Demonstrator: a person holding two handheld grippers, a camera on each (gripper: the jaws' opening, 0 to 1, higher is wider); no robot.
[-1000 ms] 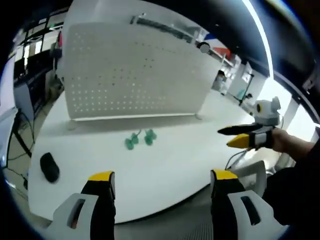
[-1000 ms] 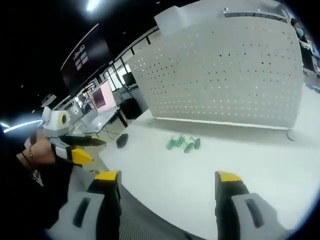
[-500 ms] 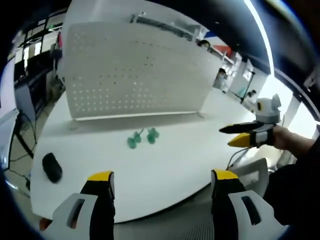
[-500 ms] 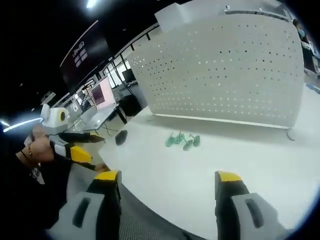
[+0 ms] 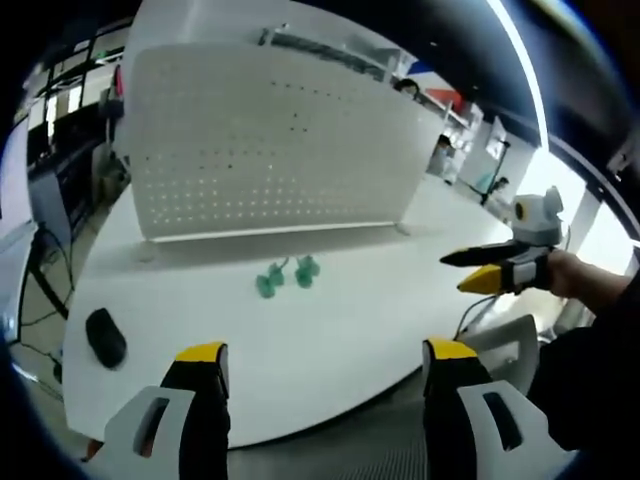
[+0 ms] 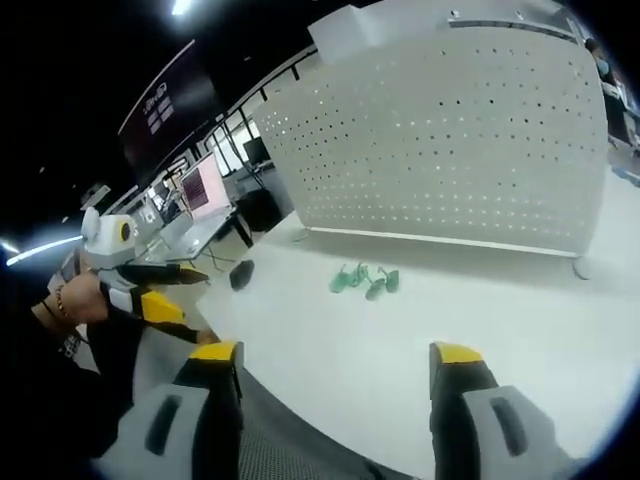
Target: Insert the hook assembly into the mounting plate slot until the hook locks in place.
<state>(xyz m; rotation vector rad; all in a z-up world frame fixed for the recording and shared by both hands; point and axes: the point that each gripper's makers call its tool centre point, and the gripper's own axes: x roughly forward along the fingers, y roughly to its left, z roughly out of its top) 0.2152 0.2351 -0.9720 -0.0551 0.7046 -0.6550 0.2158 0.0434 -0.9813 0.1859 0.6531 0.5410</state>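
Green hooks (image 5: 284,276) lie in a small cluster on the white table, in front of an upright white perforated plate (image 5: 260,140). The right gripper view has the same green hooks (image 6: 364,282) before the perforated plate (image 6: 450,140). My left gripper (image 5: 325,358) is open over the table's near edge, well short of the hooks, with nothing between its yellow-tipped jaws. My right gripper (image 6: 337,358) is open too and holds nothing. In the left gripper view the right gripper (image 5: 482,270) comes in from the right, held by a hand. The left gripper (image 6: 160,292) appears at the left of the right gripper view.
A black mouse (image 5: 105,337) lies on the table (image 5: 330,330) at the near left; it appears as a mouse (image 6: 241,274) left of the hooks in the right gripper view. Desks and monitors (image 6: 200,190) stand beyond the table. A grey chair back (image 5: 505,345) sits near the table edge.
Both views have shifted slightly with the hands. The hooks and the plate lie where they were, and both grippers stay open.
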